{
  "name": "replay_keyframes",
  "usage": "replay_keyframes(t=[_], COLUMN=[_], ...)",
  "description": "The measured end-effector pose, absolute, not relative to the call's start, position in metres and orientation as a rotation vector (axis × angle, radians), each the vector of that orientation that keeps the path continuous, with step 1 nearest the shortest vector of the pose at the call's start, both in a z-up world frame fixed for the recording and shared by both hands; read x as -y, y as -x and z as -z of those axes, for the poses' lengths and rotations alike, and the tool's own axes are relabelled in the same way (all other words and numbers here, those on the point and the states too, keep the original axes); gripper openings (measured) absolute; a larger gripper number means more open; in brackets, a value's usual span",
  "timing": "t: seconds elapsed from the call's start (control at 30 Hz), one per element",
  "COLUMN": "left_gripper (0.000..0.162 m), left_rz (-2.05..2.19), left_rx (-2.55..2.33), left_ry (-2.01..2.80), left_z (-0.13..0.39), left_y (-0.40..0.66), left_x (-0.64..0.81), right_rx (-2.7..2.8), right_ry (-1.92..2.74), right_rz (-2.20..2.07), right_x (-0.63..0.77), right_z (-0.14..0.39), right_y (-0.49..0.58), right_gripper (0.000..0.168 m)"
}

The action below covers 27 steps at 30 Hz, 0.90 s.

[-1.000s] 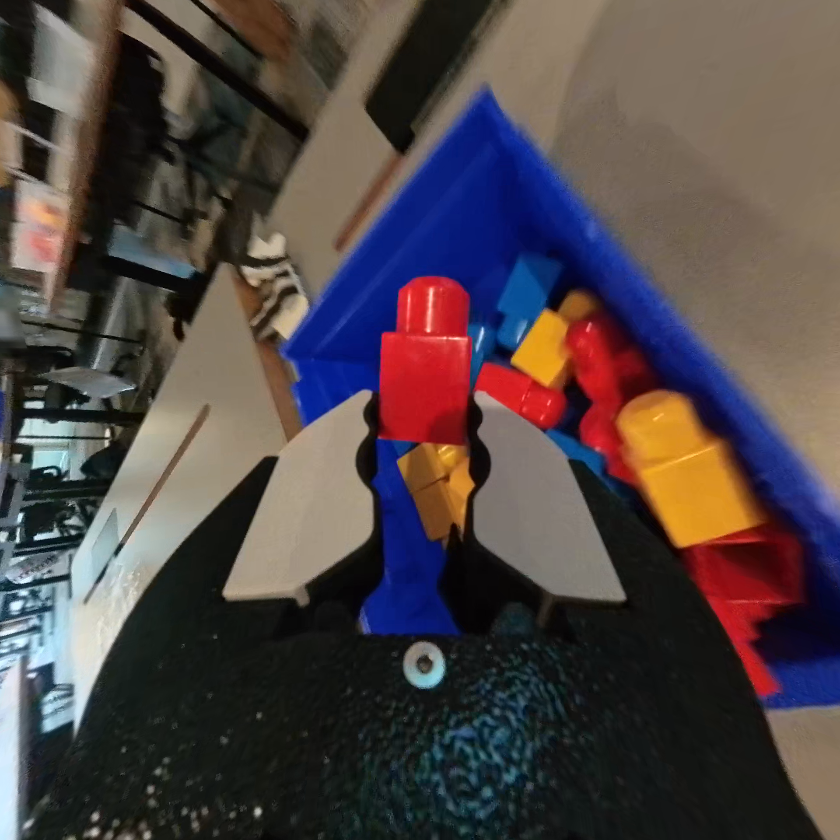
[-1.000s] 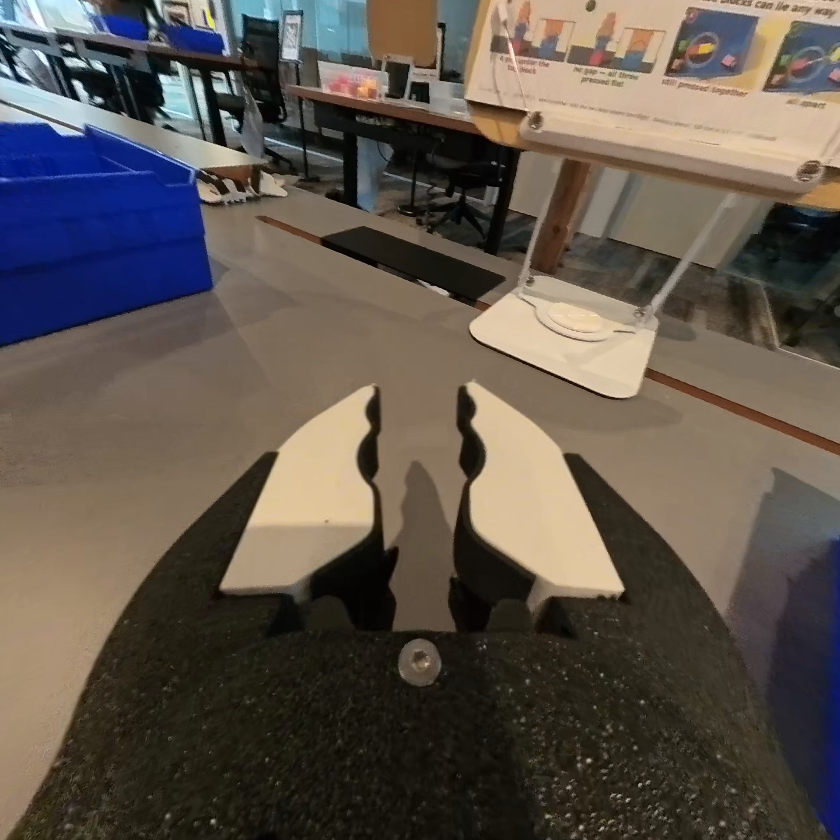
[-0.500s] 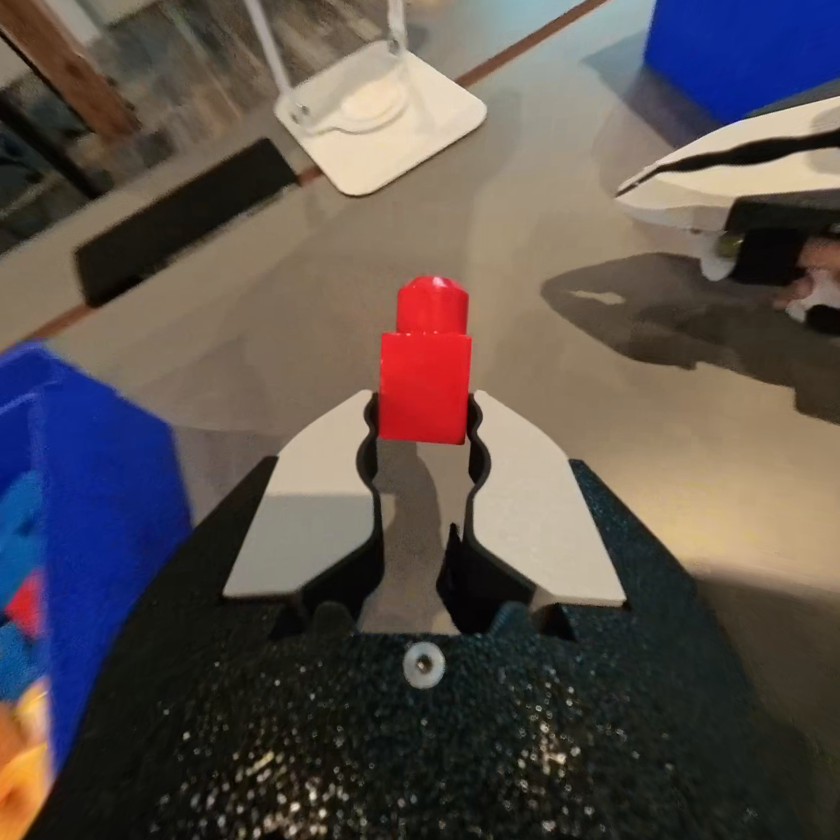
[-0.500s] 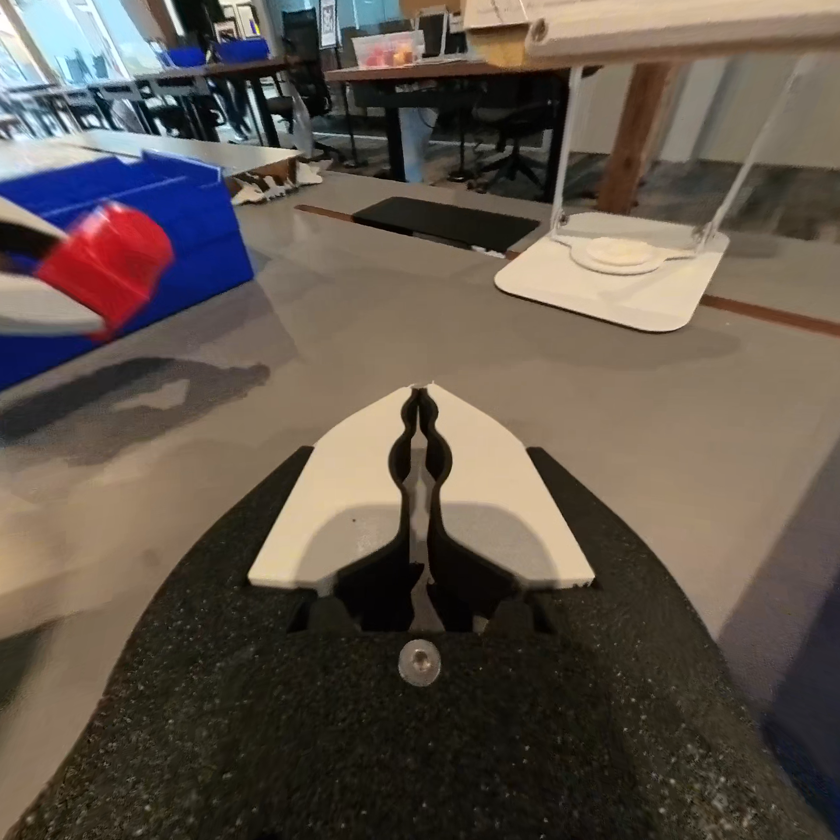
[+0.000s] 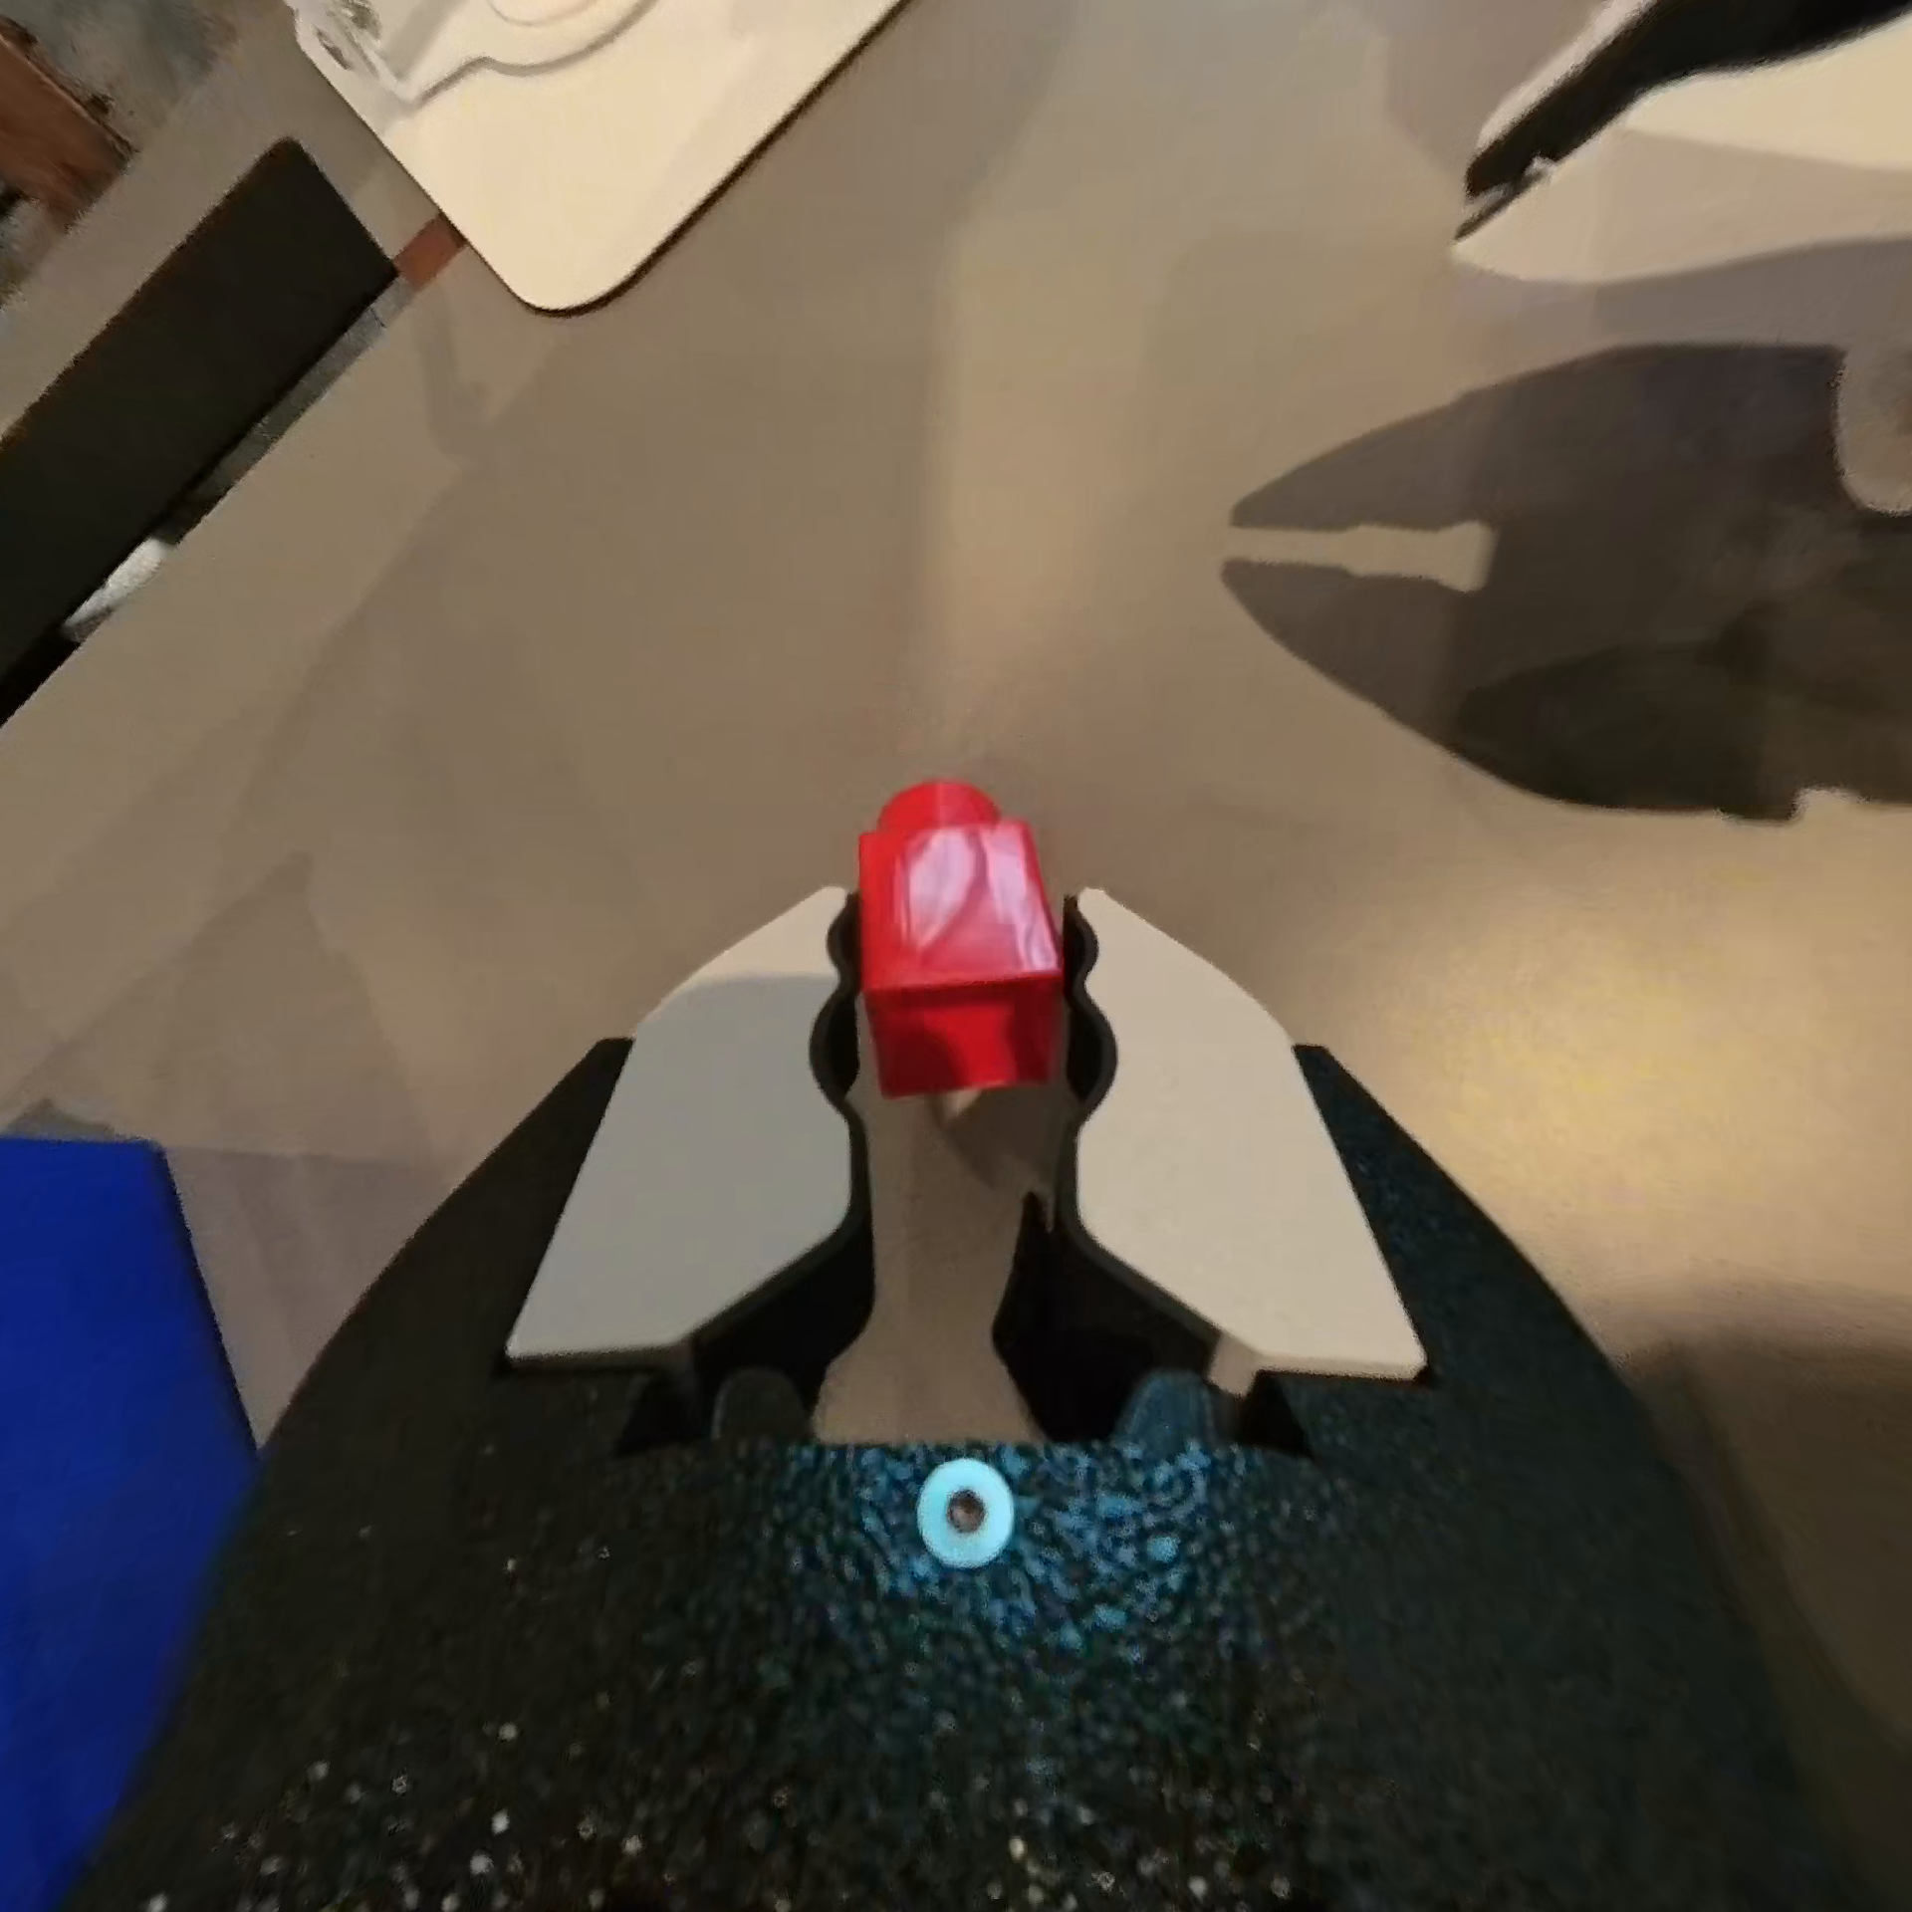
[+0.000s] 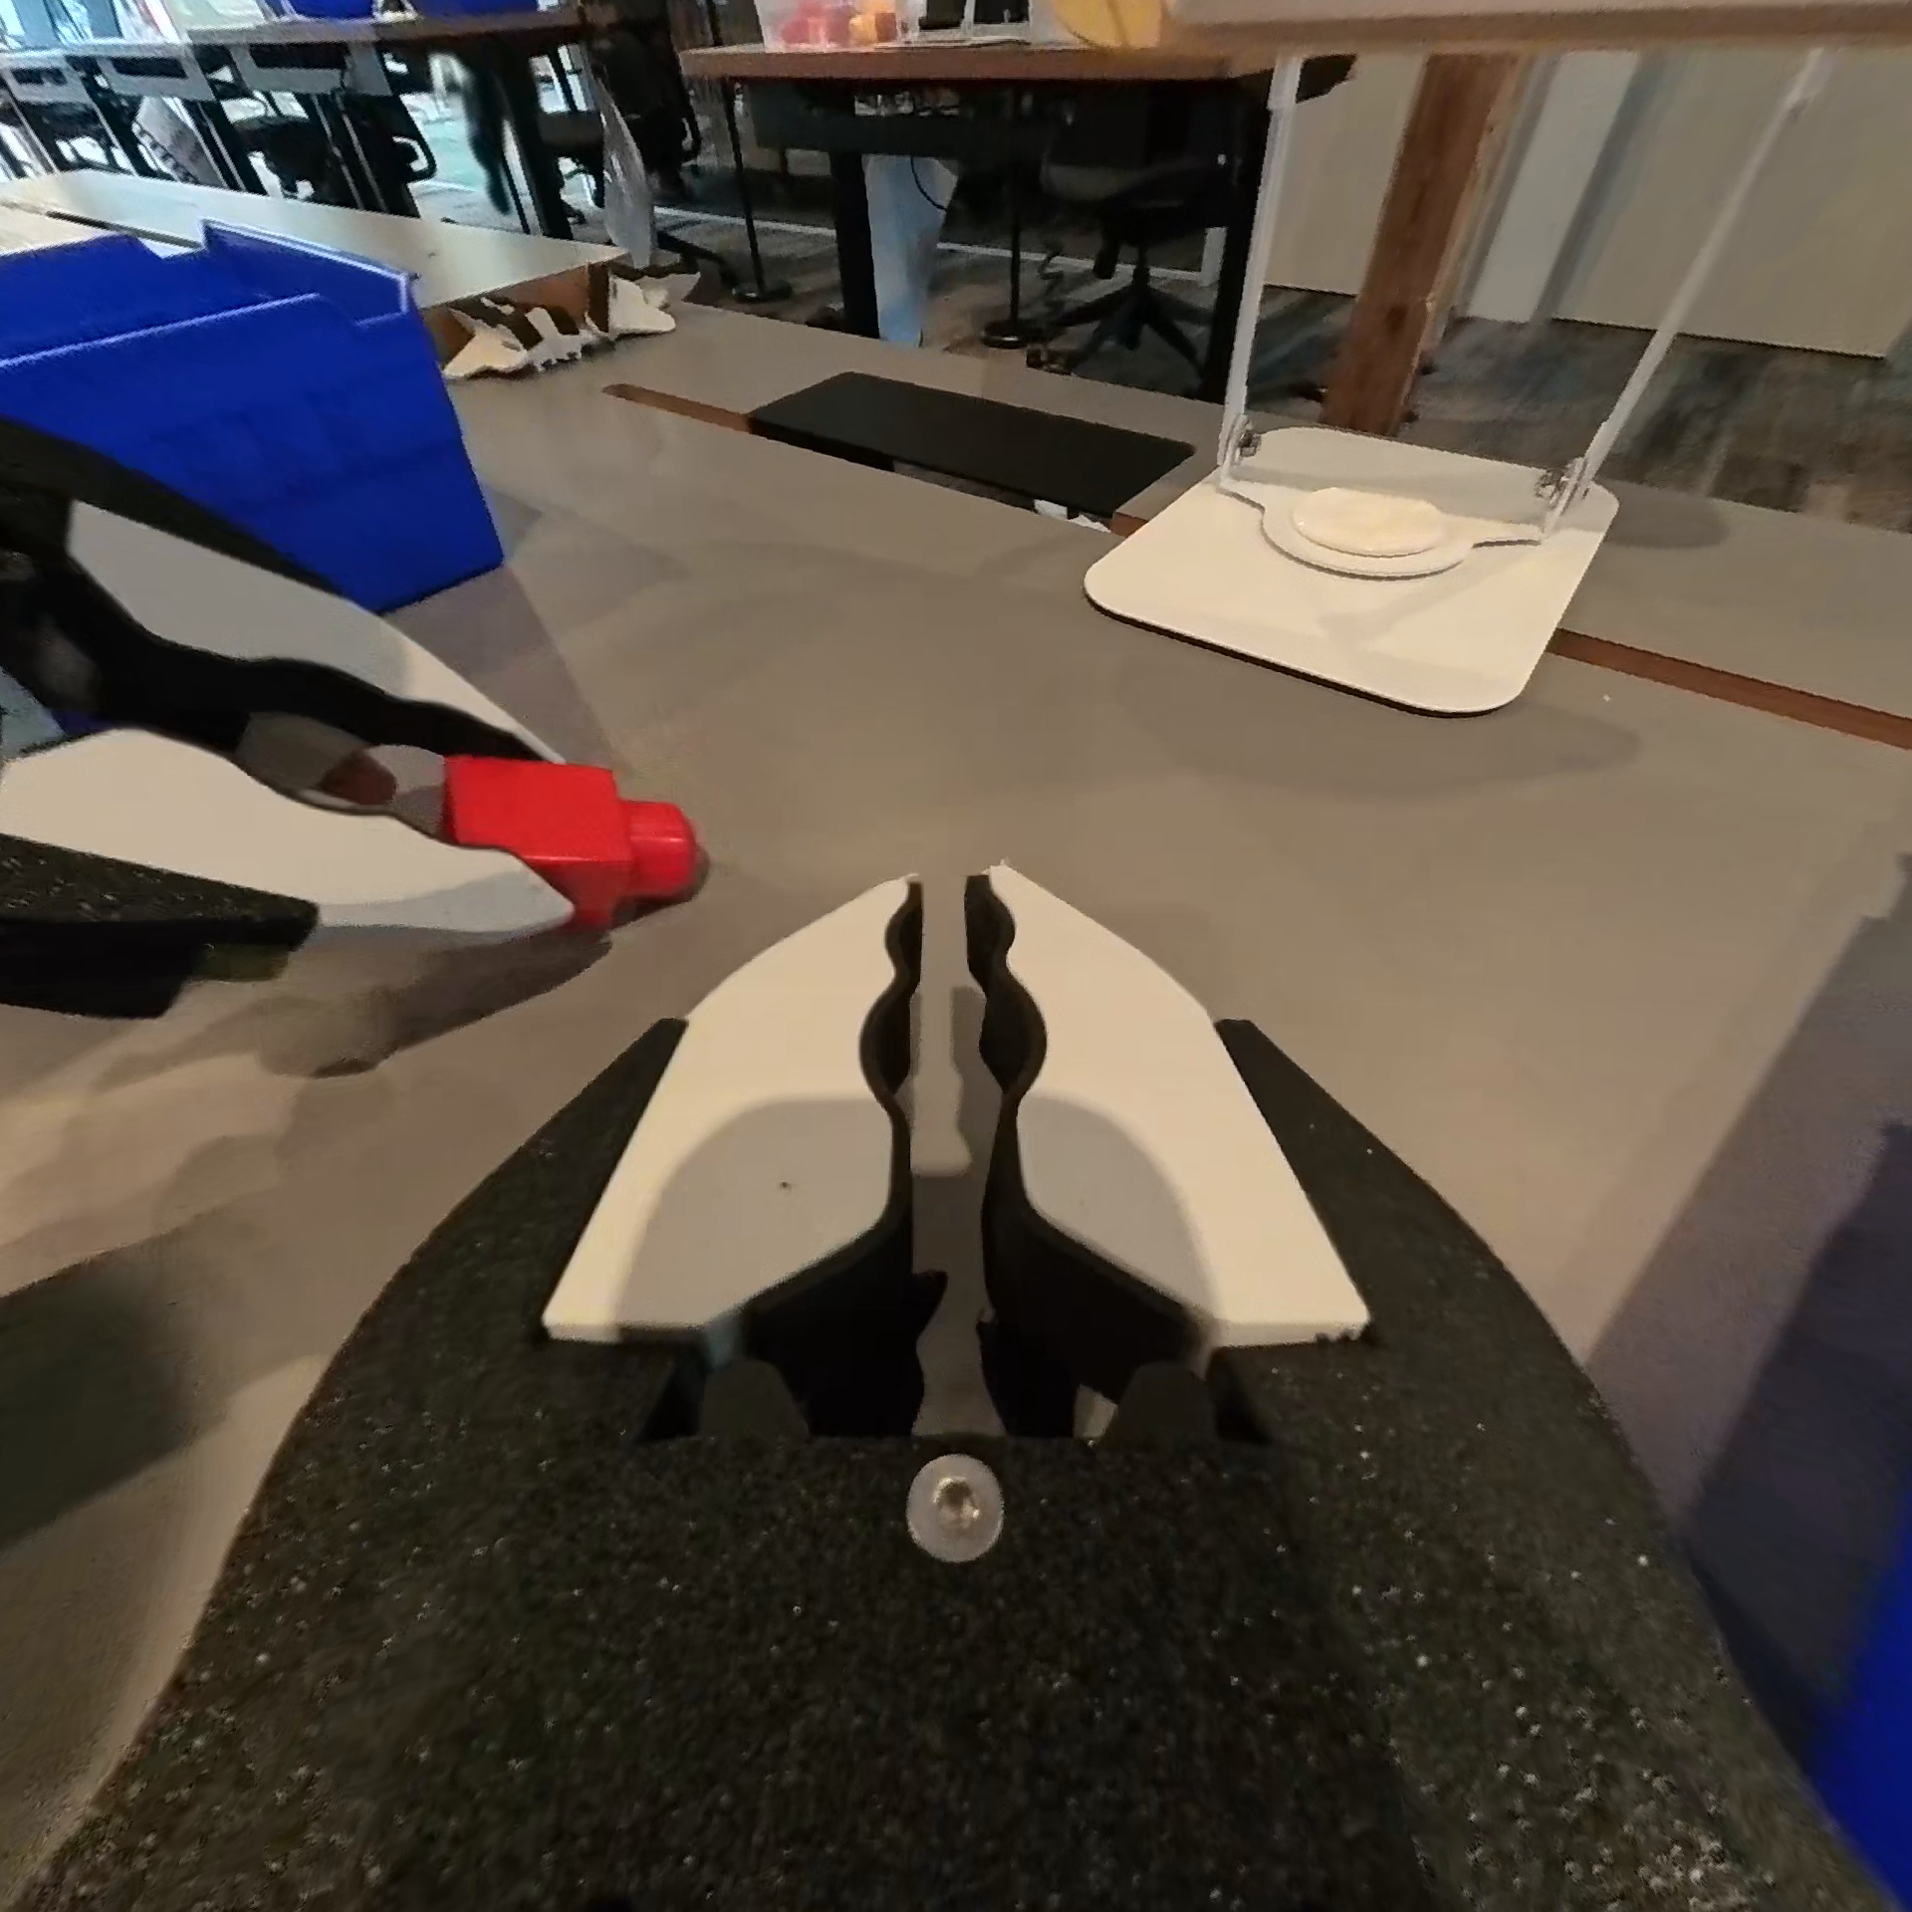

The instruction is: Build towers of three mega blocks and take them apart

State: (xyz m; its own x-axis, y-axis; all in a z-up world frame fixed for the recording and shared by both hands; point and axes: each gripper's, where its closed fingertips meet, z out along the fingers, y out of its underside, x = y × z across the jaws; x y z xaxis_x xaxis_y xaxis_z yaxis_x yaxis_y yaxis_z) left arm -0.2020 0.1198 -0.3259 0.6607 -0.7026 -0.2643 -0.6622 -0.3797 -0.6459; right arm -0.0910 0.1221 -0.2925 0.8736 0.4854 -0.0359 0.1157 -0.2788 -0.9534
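- While the left gripper (image 5: 957,910) hung low over the grey table (image 5: 724,621), its white fingers (image 5: 714,1138) pinched a red block (image 5: 962,973) by two opposite sides.
- The block sat at the fingertips, its single stud pointing forward and away from the claw.
- In the right wrist view, the block (image 6: 564,833) lay nearly flat, stud toward the table, its tip at or just above the surface; contact could not be told.
- The right gripper (image 6: 942,890) held nothing: its fingers (image 6: 766,1117) stood almost together, a narrow slit between the tips.
- That claw pointed across the table, the block just to its left.
- A blue bin (image 6: 259,414) stood behind the left gripper (image 6: 310,828).
- A white stand base (image 6: 1366,590) and a black pad (image 6: 973,440) lay farther off.
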Motion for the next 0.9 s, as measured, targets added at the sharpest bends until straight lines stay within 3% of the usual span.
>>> replay_keyframes(t=[0.2, 0.33, 0.47, 0.57, 0.7, 0.9], left_gripper=[0.041, 0.058, 0.064, 0.066, 0.063, 0.046], left_rz=[0.101, 0.102, 0.091, 0.047, -0.157, -0.438], left_rx=[-1.081, -1.052, -0.980, -0.874, -0.723, -0.541], left_ry=[2.138, 2.127, 2.042, 1.951, 1.862, 2.012], left_z=[0.336, 0.331, 0.296, 0.257, 0.207, 0.193], left_y=[0.196, 0.202, 0.219, 0.252, 0.334, 0.471], left_x=[-0.118, -0.118, -0.116, -0.114, -0.111, -0.104], right_rx=[0.481, 0.486, 0.484, 0.458, 0.435, 0.446], right_ry=[1.840, 1.832, 1.825, 1.820, 1.814, 1.812], right_rz=[-0.384, -0.382, -0.387, -0.359, -0.297, -0.293], right_x=[-0.122, -0.121, -0.121, -0.124, -0.127, -0.127], right_z=[0.296, 0.295, 0.294, 0.293, 0.292, 0.292], right_y=[0.093, 0.094, 0.094, 0.090, 0.087, 0.089], right_gripper=[0.013, 0.014, 0.015, 0.029, 0.048, 0.047])
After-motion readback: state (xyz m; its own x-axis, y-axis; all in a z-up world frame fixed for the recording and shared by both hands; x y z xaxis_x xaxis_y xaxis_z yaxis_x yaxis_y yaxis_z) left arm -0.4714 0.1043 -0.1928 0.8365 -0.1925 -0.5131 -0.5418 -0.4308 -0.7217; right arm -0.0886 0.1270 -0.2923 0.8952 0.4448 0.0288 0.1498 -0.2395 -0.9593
